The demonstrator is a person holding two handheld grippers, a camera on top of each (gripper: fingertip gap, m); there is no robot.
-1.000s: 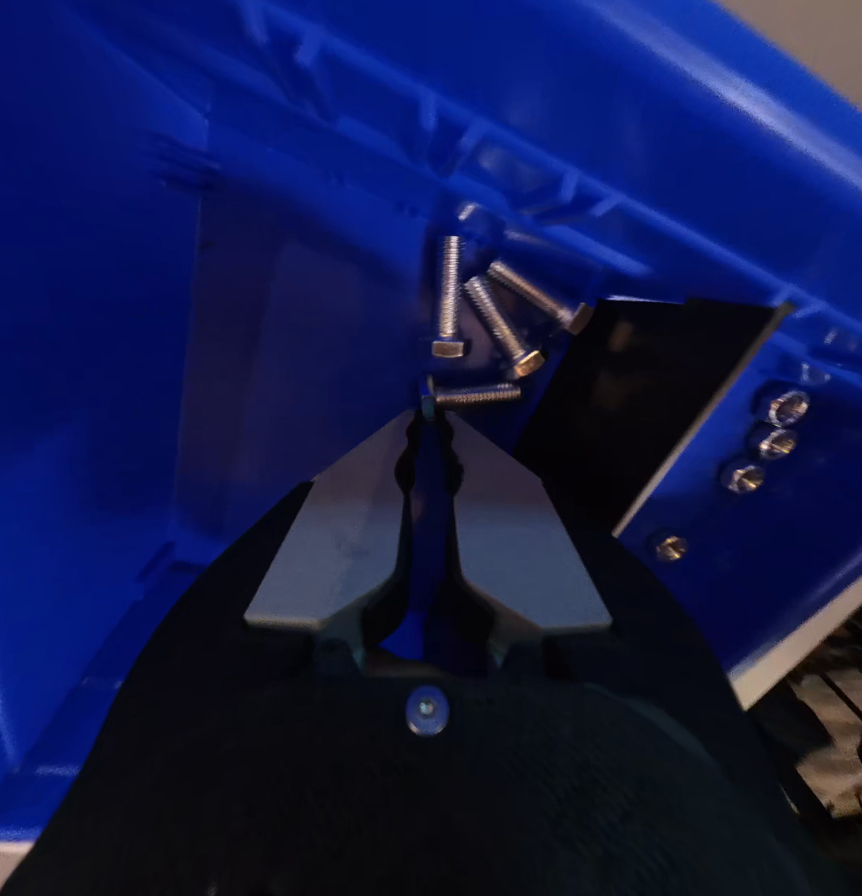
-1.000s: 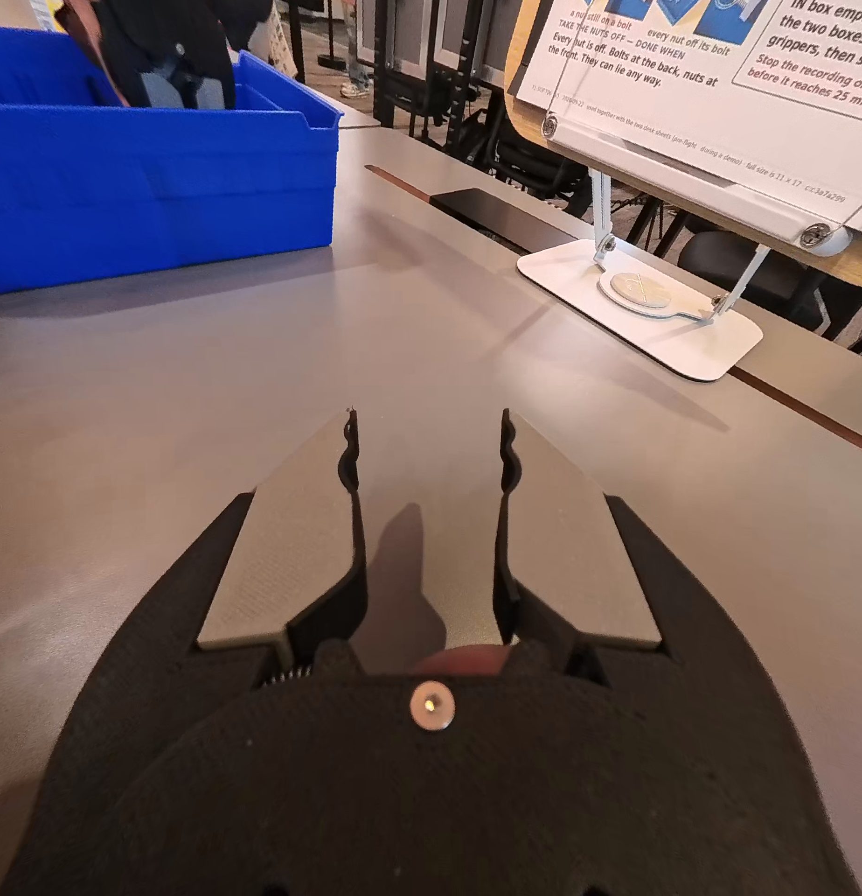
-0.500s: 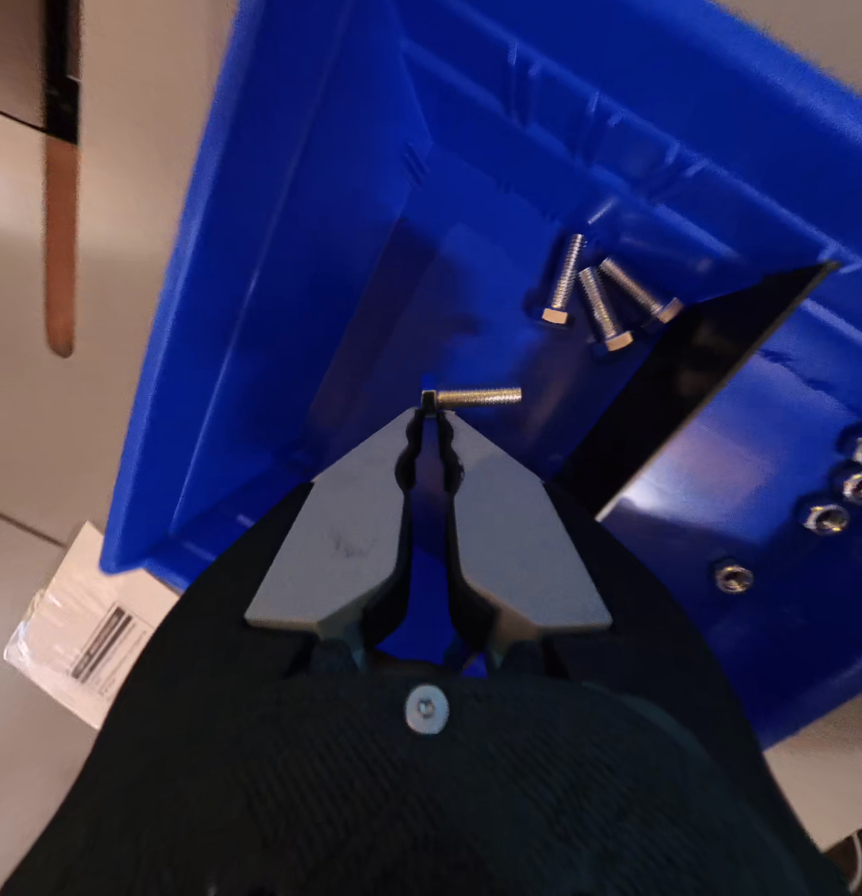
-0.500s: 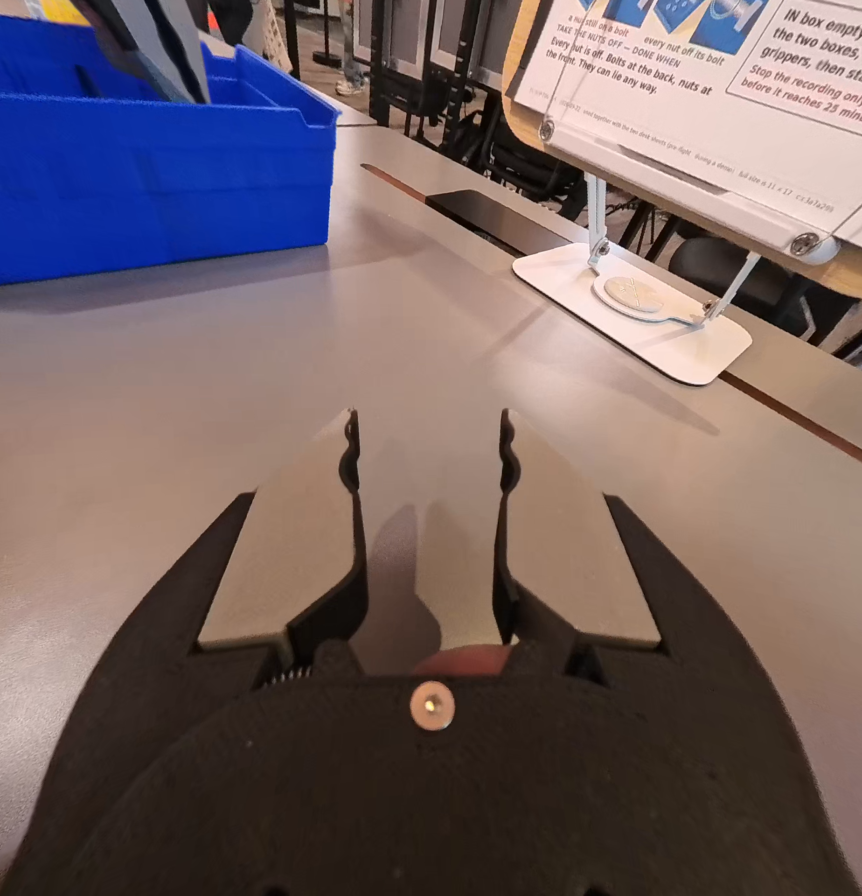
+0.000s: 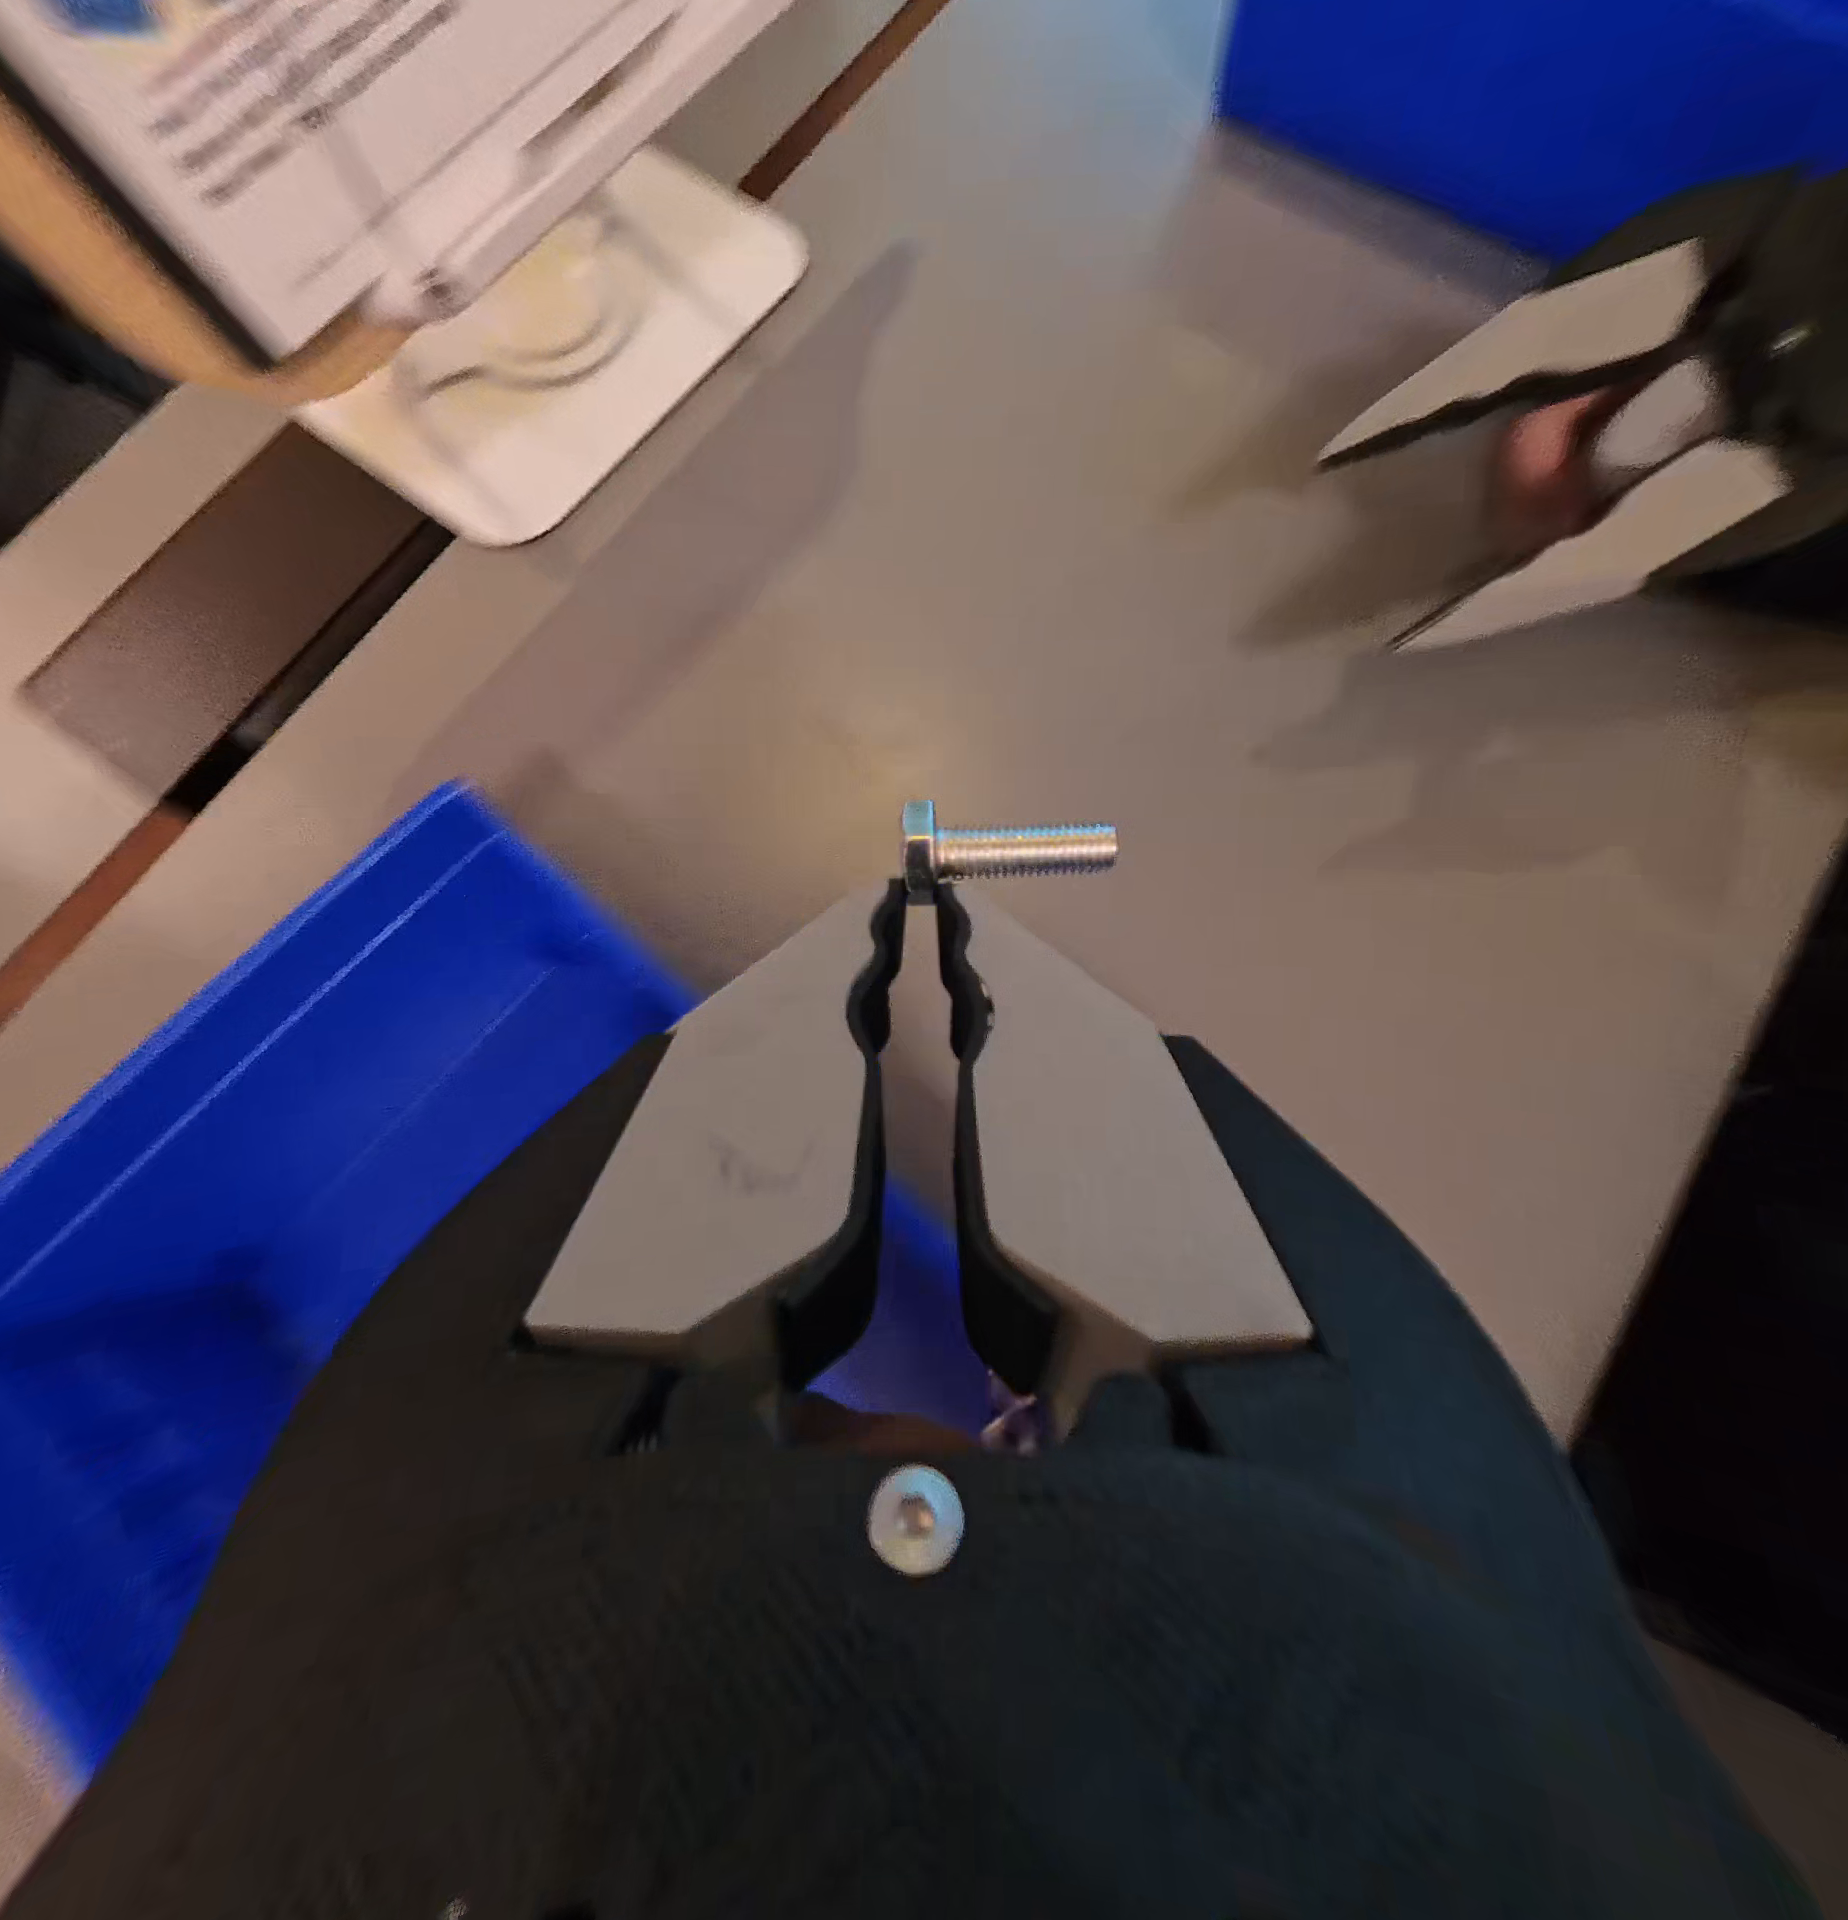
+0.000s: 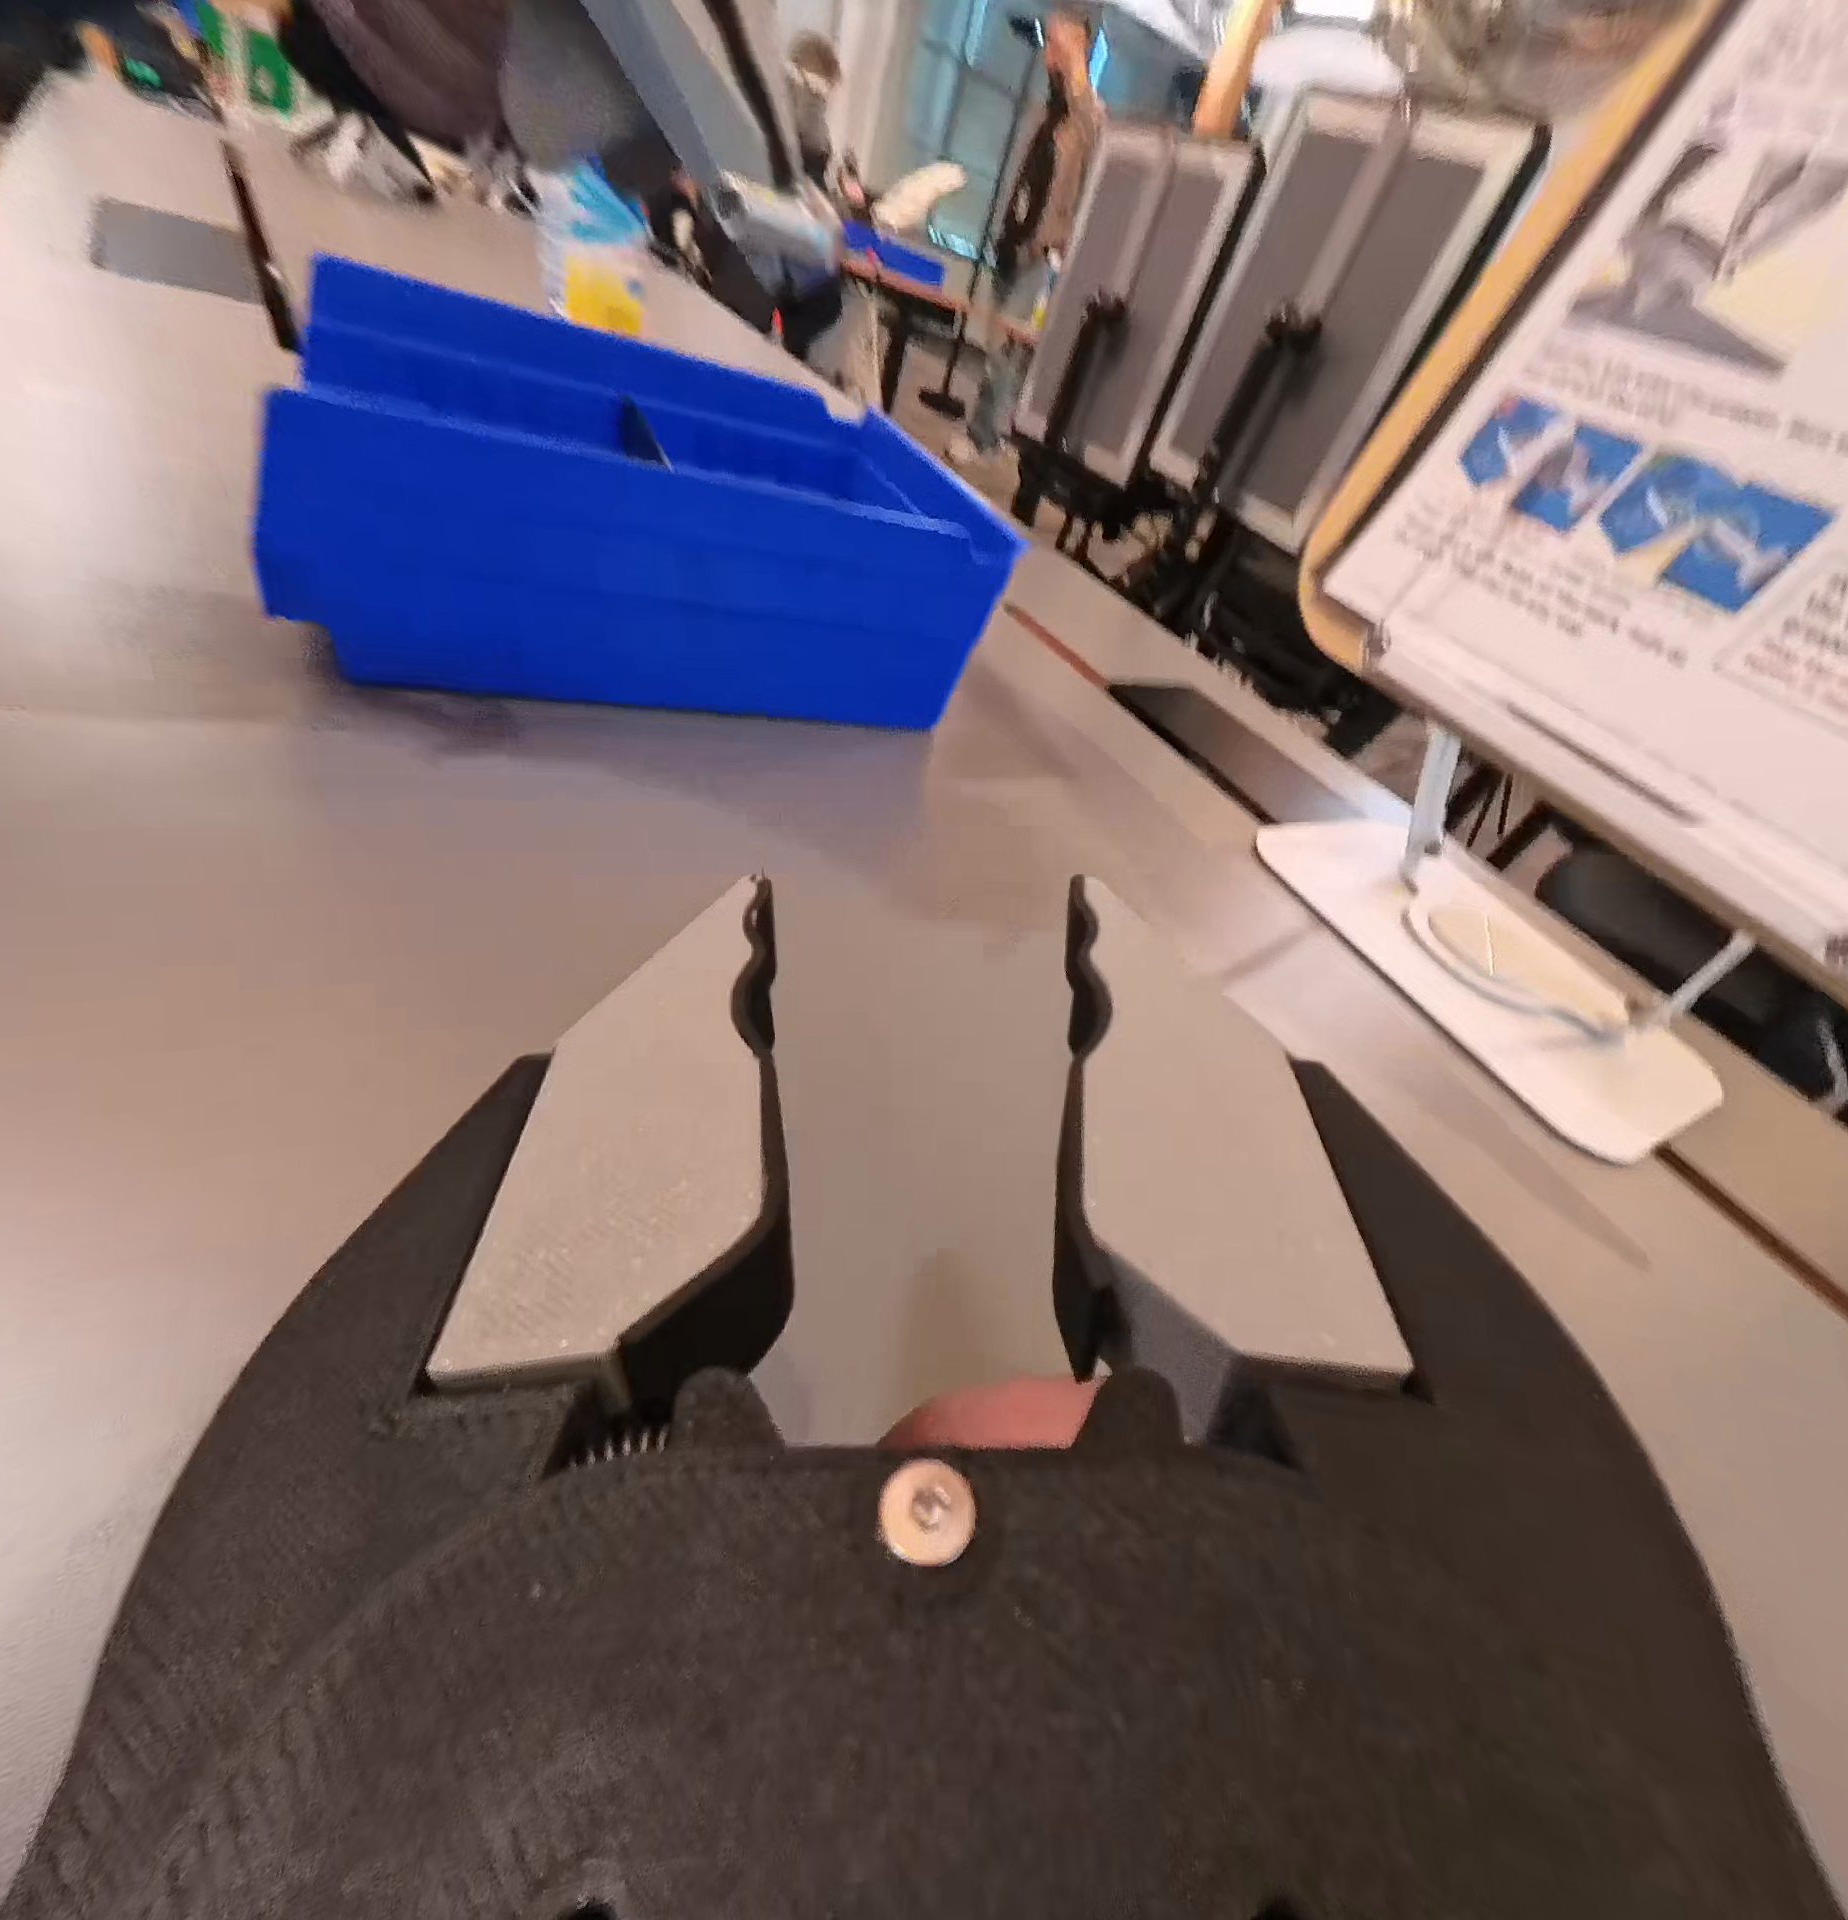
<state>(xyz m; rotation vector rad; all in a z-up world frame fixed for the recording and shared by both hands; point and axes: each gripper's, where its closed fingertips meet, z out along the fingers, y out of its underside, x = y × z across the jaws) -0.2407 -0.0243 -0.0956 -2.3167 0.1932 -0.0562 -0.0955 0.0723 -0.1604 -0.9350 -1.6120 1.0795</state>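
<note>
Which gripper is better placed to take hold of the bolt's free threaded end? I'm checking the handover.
Probably the right gripper: it is open and empty above the table. The left gripper is shut on the bolt by its head, so the thread sticks out free.

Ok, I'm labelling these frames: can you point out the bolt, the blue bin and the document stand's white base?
bolt (image 5: 1024, 844): left wrist view, on its threaded shank.
blue bin (image 6: 629, 582): right wrist view, on its near side wall.
white base (image 6: 1585, 1081): right wrist view, on its flat plate.
</note>
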